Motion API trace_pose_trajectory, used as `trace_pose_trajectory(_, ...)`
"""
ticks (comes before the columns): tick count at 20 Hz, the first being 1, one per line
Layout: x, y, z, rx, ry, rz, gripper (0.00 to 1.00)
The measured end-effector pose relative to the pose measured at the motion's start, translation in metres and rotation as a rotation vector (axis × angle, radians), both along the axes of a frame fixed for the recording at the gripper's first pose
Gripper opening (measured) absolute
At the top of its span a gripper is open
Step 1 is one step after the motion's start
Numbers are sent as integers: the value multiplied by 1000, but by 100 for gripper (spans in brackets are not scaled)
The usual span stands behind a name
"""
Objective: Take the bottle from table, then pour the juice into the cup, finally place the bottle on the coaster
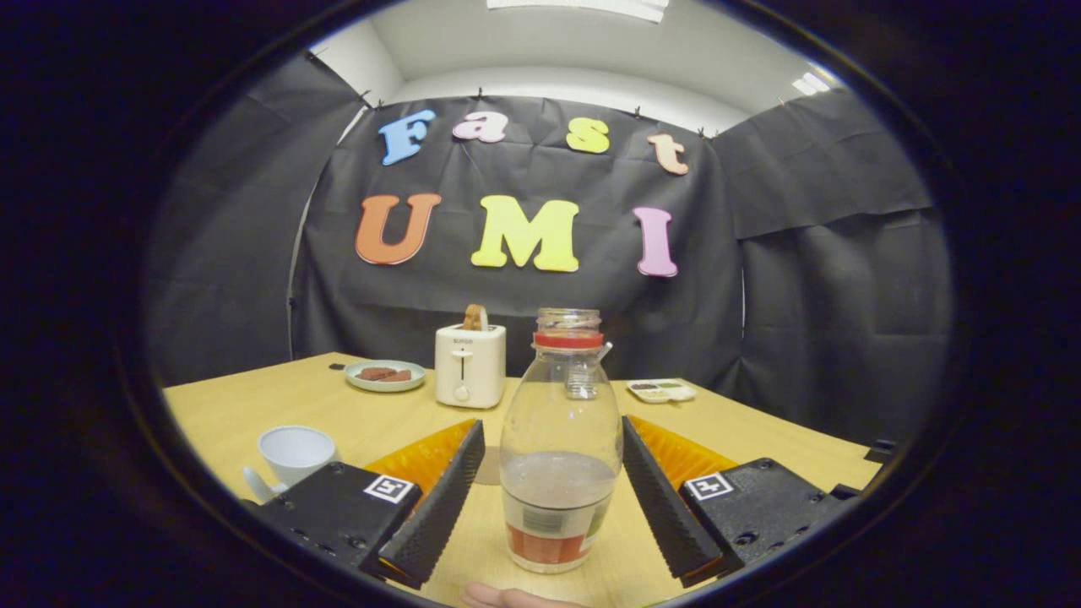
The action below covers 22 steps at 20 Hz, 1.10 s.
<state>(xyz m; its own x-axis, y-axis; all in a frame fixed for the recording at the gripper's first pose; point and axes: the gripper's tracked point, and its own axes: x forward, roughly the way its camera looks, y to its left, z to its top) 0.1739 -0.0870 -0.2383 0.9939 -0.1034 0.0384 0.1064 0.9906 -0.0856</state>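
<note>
Gripper (pixel 553 494) sitting wide open, holding nothing; fingers flanking the bottle (pixel 559 439) w/ gaps both sides. Bottle standing upright mid-table (pixel 253 405), approx a third full. Looks like smooth clear plastic: light, slippery, prob. squashy. Grab mid-body, gently.

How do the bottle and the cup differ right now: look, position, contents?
The bottle is clear with a red neck ring, and its liquid shows through; the cup is opaque white, its inside looking empty. The bottle stands between the open gripper fingers, untouched; the cup sits beside the left finger. The bottle is taller and narrow-mouthed, the cup short and wide-mouthed. Both stand upright on the table.
</note>
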Motion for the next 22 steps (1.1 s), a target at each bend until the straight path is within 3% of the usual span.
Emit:
trace_pose_trajectory(1, 6, 0, -7, 0, 11, -2, 100)
trace_pose_trajectory(5, -1, 3, -9, 19, 39, 29, 82)
trace_pose_trajectory(9, -18, 2, 12, -4, 41, 32, 81)
trace_pose_trajectory(15, -38, 8, 57, -166, 24, 6, 82)
trace_pose_trajectory(22, -32, 8, 73, -360, 105, -9, 82)
